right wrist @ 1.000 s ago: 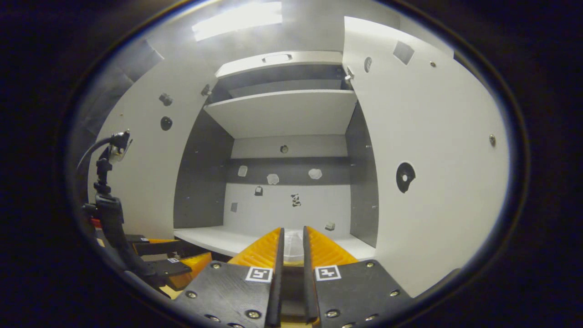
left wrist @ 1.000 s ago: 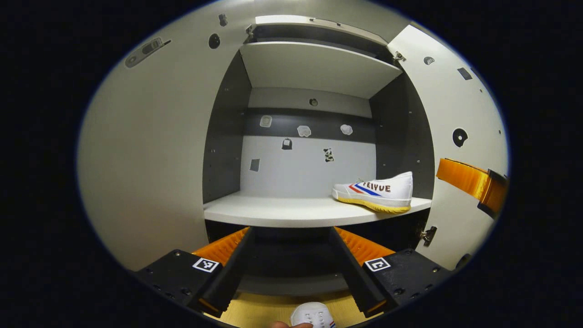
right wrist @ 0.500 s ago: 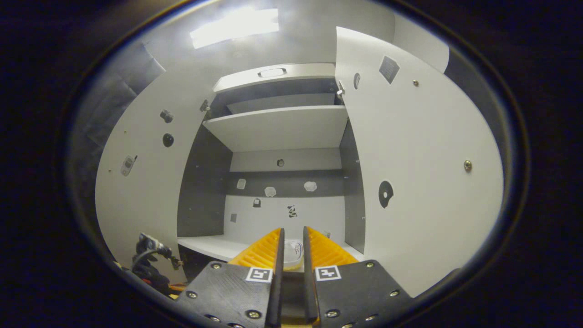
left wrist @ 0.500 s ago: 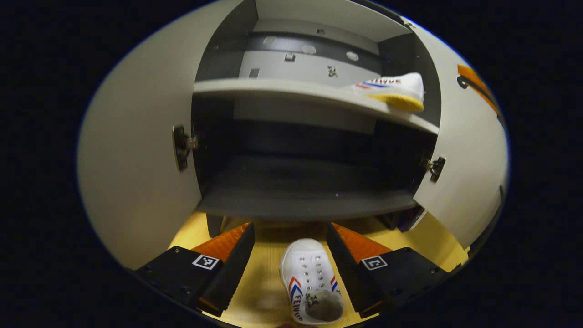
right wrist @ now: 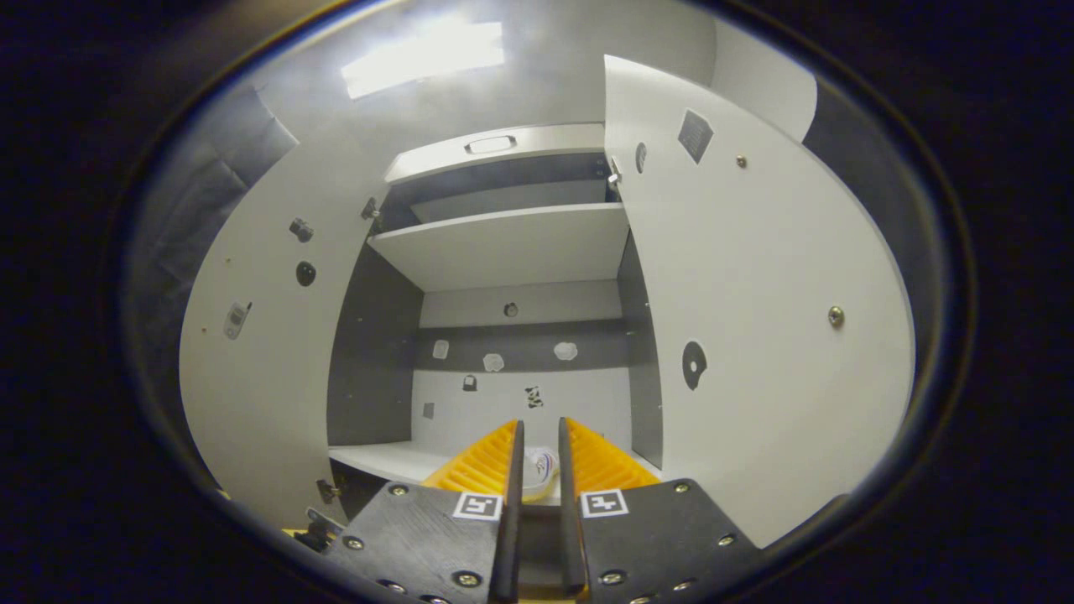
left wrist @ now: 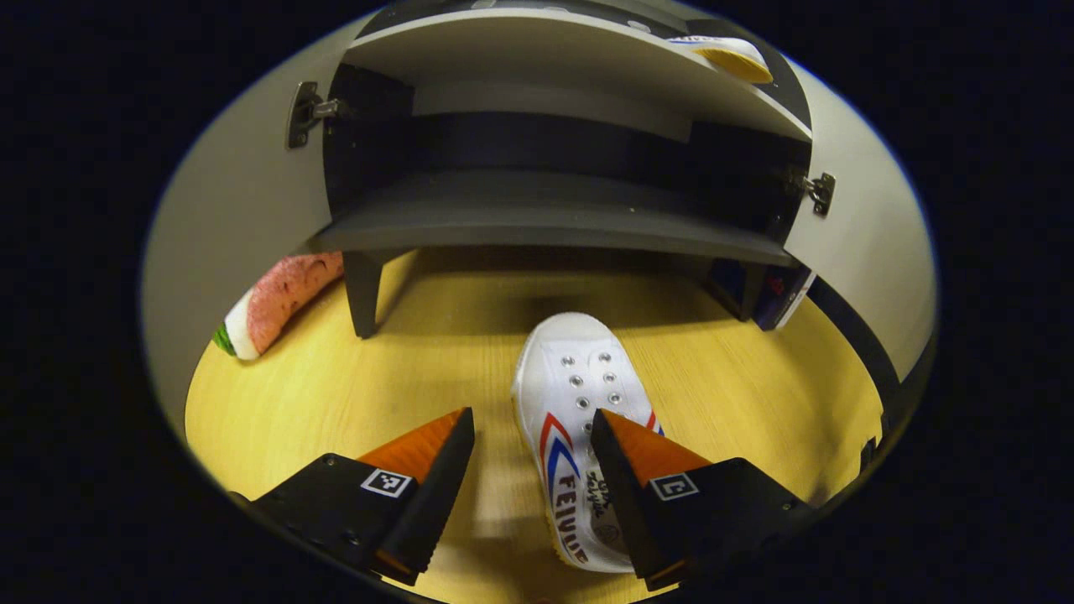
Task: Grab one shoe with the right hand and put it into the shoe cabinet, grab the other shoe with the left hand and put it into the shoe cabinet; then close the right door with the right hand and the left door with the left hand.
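Yellow wooden floor (left wrist: 352, 394) spreads beneath the open shoe cabinet (left wrist: 545, 222), whose dark bottom shelf sits at twelve o'clock in the left gripper view. On that floor, in front of the cabinet, lies the second shoe (left wrist: 575, 419), a white sneaker with its toe pointing to twelve o'clock, towards the cabinet, and its heel opening towards the camera. Its long axis runs nearly in line with the reach of the left hand-held gripper (left wrist: 533, 457), which hangs above it released, jaws spread wide. The shoe lies off-centre in that gap, at about one o'clock: the right finger overlaps its rear half, while the left finger (left wrist: 428, 445) stands over bare floor. Whether any finger touches the shoe I cannot tell. A shift towards three o'clock looks needed before the jaws can straddle the heel.

The first shoe (left wrist: 734, 59) already rests on the middle shelf, at one o'clock. A red-and-green object (left wrist: 277, 302) lies at ten o'clock by the cabinet leg.

In the right gripper view, the right hand-held gripper (right wrist: 537, 470) faces the cabinet (right wrist: 503, 252), its jaws nearly together and apparently empty, with the shelved shoe (right wrist: 539, 470) seen beyond through the slit. Both doors, left (right wrist: 260, 369) and right (right wrist: 755, 319), stand open.
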`<control>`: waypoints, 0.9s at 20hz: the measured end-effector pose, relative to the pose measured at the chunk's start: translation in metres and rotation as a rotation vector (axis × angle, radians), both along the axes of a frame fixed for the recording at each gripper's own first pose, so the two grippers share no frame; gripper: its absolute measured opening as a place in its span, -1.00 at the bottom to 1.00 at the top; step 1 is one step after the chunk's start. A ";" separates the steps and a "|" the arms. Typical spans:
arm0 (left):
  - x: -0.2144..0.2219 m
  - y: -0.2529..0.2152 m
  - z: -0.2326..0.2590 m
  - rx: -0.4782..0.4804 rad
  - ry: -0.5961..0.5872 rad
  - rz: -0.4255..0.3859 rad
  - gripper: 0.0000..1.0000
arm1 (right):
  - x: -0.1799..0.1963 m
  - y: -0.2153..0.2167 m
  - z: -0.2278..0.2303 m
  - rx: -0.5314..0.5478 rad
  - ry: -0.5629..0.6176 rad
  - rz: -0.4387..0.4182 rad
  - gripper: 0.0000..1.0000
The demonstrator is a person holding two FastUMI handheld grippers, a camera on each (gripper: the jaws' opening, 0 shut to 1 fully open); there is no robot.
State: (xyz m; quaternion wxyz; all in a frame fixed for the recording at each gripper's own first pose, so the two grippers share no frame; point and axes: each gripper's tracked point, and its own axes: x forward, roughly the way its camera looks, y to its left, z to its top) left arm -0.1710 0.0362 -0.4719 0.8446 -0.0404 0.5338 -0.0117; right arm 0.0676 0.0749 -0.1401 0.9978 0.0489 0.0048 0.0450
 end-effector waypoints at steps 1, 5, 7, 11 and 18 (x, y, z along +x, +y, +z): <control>-0.001 -0.001 -0.003 0.003 -0.001 -0.001 0.76 | -0.001 0.000 0.000 0.002 -0.001 0.000 -0.60; -0.004 -0.009 -0.010 -0.049 0.000 0.025 0.49 | -0.001 0.001 0.001 0.013 -0.001 0.002 -0.61; -0.004 -0.012 -0.014 -0.065 0.005 0.036 0.08 | -0.001 0.002 0.003 0.019 -0.006 0.003 -0.61; 0.005 -0.005 -0.006 -0.036 -0.028 0.078 -0.38 | -0.002 0.003 0.005 0.013 -0.012 0.005 -0.61; 0.021 0.000 0.037 0.002 -0.140 0.060 -0.98 | 0.001 0.004 0.000 0.020 0.005 0.004 -0.61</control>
